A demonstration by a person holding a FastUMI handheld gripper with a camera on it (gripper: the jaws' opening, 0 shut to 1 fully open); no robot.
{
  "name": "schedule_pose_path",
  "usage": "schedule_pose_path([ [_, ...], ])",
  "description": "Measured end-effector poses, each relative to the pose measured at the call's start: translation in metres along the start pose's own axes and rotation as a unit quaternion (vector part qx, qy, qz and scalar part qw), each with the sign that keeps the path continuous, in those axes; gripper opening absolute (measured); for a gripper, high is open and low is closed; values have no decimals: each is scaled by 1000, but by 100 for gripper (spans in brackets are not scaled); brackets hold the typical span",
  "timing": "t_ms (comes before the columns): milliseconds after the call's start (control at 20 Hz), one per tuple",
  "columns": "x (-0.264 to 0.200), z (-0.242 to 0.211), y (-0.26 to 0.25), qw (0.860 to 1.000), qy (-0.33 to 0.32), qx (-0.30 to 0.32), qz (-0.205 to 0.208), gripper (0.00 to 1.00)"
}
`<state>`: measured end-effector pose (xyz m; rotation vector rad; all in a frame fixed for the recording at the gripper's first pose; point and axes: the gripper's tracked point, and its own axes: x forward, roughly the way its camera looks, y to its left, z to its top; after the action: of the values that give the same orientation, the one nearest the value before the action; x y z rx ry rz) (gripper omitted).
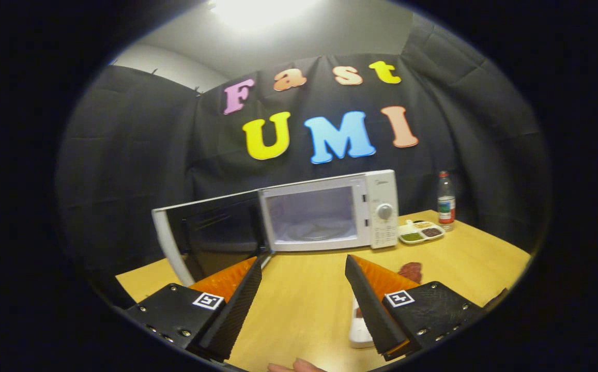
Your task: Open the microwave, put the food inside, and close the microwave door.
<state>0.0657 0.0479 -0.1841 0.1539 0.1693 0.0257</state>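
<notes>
Now, gripper view
Claw point(304, 281): hanging spread wide over the counter point(304, 310), nothing sitting between its fingers.
Microwave point(330, 214): standing well beyond the fingers at the counter's back, its door point(211, 235) swinging wide open to the left, the glass turntable showing inside.
Food: a white plate point(359, 330) lying just beside the right finger and partly hidden by it, a dark reddish piece point(411, 270) showing behind that finger.
Divided tray point(421, 232): sitting right of the microwave.
Bottle point(446, 201): standing behind the tray.
</notes>
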Motion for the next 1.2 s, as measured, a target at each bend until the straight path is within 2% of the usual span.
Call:
schedule_pose_path([
  [100,10,-9,-49,999,10,1,-51,98],
  [400,40,-55,-116,992,72,63,-79,98],
  [550,51,-77,-118,988,100,102,-58,96],
  [650,56,-85,-107,983,117,142,-20,96],
  [700,62,-86,-97,978,121,172,8,93],
  [750,63,-87,-94,973,126,191,18,87],
  [800,65,-89,-94,970,131,202,23,75],
  [900,65,-92,-83,964,139,220,48,71],
  [950,72,-93,-88,965,136,224,36,71],
  [1050,69,-93,-92,959,134,248,36,33],
  [1100,68,-94,-89,957,138,251,43,24],
  [1150,67,-92,-85,955,139,257,52,24],
  [1200,70,-88,-83,951,135,274,56,17],
])
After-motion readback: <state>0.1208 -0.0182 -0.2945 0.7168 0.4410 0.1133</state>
